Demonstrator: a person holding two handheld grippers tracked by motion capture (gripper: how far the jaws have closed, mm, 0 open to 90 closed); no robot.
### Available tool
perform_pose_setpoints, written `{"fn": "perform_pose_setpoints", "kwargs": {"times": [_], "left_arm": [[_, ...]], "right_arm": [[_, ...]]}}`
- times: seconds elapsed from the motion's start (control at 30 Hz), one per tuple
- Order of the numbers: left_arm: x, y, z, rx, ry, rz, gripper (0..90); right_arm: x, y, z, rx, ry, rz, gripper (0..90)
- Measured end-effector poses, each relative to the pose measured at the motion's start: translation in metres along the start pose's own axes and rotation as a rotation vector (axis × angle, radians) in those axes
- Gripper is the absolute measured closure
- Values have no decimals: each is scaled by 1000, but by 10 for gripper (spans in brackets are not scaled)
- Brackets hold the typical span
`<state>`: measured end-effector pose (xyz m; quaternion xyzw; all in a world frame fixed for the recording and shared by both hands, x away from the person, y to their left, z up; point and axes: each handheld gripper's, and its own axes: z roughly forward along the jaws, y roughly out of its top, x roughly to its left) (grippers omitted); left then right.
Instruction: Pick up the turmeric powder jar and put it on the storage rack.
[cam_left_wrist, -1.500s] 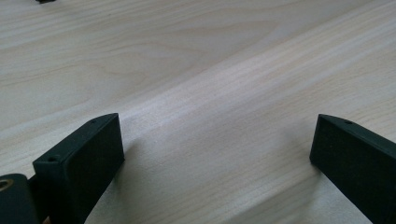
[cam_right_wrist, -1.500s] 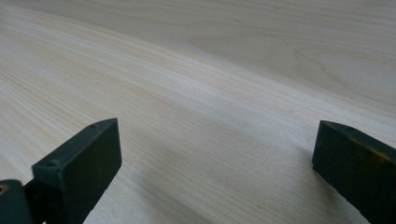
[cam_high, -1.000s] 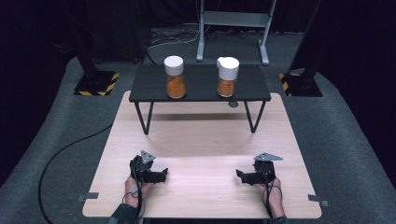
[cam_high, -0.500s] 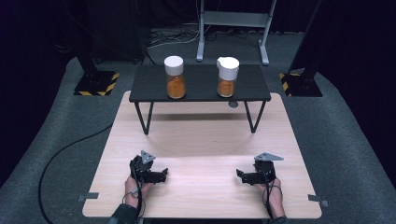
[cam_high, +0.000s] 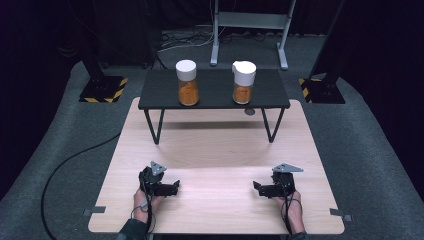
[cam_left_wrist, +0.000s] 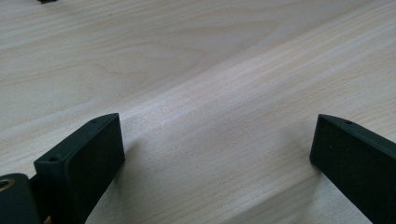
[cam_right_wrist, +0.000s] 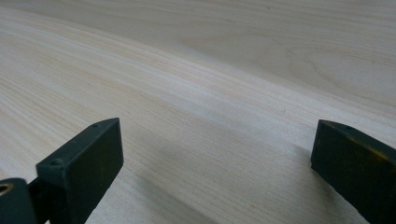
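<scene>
On a pale wooden table (cam_high: 215, 150) in a dark-curtained room, two clear jars of orange powder with white lids, one (cam_high: 188, 82) at 11 o'clock and one (cam_high: 243, 82) at 1 o'clock, stand on a black raised shelf (cam_high: 215, 97). They look rigid, smooth, probably light; best gripped mid-body. The left gripper (cam_high: 167, 188) at 7 o'clock and the right gripper (cam_high: 264, 189) at 5 o'clock rest with jaws spread, empty.

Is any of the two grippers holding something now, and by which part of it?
Nothing is held. The left gripper and the right gripper are both open over the bare wooden table.

No readable text, labels, brands or numbers anywhere; the two jars (cam_high: 188, 82) carry no legible print.
</scene>
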<state>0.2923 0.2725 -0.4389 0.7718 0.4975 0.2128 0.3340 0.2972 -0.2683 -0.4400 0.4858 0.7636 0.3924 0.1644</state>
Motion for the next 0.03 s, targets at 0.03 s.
{"fn": "perform_pose_setpoints", "kwargs": {"times": [0.03], "left_arm": [[0,0,0,0,0,0,24]], "right_arm": [[0,0,0,1,-2,-1,11]]}}
